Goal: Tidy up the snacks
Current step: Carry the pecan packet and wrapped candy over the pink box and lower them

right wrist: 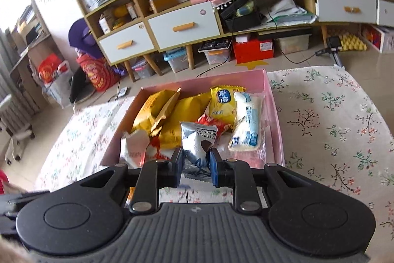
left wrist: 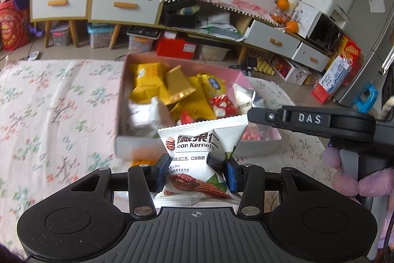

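A pink box point(left wrist: 120, 100) on the flowered table holds several snack packs, mostly yellow and gold ones. It also shows in the right wrist view point(right wrist: 273, 100). My left gripper point(left wrist: 195, 170) is shut on a white pecan kernels packet point(left wrist: 204, 139) and holds it just in front of the box's near wall. My right gripper point(right wrist: 195, 165) is shut on a silver truffle chocolate packet point(right wrist: 198, 137) and holds it over the box's near end. The body of the right gripper point(left wrist: 310, 120) shows at the right of the left wrist view, held by a pink-gloved hand.
The flowered tablecloth point(right wrist: 327, 120) spreads on both sides of the box. An orange snack point(left wrist: 144, 157) lies on the cloth by the box's near left corner. Beyond the table are cabinets point(right wrist: 182, 26), storage bins and boxes on the floor.
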Demonstrator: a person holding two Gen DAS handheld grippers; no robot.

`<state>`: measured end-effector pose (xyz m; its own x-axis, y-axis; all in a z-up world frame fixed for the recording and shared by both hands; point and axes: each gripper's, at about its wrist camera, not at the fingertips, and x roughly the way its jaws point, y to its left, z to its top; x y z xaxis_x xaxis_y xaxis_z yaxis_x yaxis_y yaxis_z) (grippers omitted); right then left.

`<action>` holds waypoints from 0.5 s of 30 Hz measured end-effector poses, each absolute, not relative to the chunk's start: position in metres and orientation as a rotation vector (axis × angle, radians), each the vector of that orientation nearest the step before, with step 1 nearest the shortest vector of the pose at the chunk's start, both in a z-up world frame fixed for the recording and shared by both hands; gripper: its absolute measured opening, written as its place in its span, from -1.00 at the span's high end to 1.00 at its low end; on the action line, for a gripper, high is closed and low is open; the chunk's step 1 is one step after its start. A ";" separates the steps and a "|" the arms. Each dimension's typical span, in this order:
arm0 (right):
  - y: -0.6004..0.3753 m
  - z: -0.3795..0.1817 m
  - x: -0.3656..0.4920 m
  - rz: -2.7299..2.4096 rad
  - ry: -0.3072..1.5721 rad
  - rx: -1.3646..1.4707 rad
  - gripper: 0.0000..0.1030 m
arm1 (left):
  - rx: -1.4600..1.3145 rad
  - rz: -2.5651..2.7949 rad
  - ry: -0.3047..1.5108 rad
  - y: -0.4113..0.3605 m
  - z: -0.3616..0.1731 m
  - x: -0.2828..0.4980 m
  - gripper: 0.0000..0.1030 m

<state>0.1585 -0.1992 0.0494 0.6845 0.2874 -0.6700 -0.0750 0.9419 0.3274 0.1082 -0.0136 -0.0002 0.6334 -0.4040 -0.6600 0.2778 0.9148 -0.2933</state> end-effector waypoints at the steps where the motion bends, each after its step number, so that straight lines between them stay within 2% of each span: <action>1: -0.201 0.050 0.160 0.199 0.788 0.300 0.60 | -0.164 -0.398 0.792 -0.018 0.000 0.112 0.17; 9: -0.213 0.054 0.178 0.166 0.762 0.354 0.60 | -0.021 -0.494 0.796 -0.058 0.000 0.151 0.17; 15: -0.217 0.049 0.197 0.190 0.756 0.376 0.60 | -0.015 -0.538 0.844 -0.070 -0.013 0.176 0.17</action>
